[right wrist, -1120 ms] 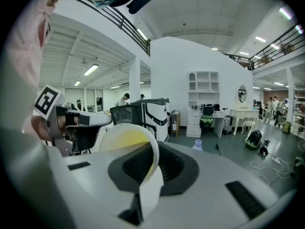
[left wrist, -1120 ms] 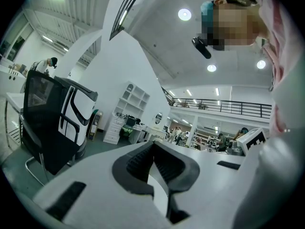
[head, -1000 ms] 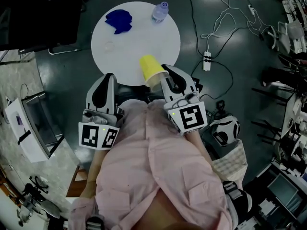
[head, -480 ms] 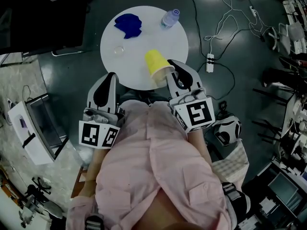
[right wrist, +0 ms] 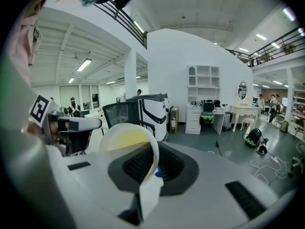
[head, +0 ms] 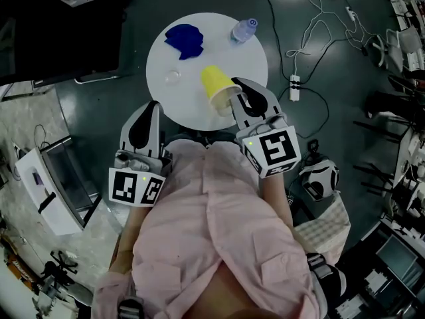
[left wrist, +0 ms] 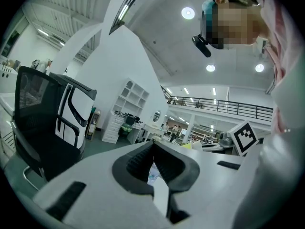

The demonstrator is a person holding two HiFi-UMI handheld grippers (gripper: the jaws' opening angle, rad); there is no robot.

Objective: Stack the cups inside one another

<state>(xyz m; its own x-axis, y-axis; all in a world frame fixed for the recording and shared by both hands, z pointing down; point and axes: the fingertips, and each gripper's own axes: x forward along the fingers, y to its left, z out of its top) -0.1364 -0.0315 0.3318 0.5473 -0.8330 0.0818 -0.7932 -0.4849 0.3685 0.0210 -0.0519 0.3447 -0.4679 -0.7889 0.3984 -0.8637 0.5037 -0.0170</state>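
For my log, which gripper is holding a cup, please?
The right gripper, shut on the rim of the yellow cup; the left gripper is shut, empty.

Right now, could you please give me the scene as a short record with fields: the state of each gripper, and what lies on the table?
left gripper: jaws together, nothing between them
right gripper: shut on the rim of the yellow cup
yellow cup: tilted, mouth toward the right gripper, in front of the near part of the round white table
on table: blue cloth, plastic water bottle, small clear round object (too faint to name)
stacking: not begun; only one cup is clearly seen
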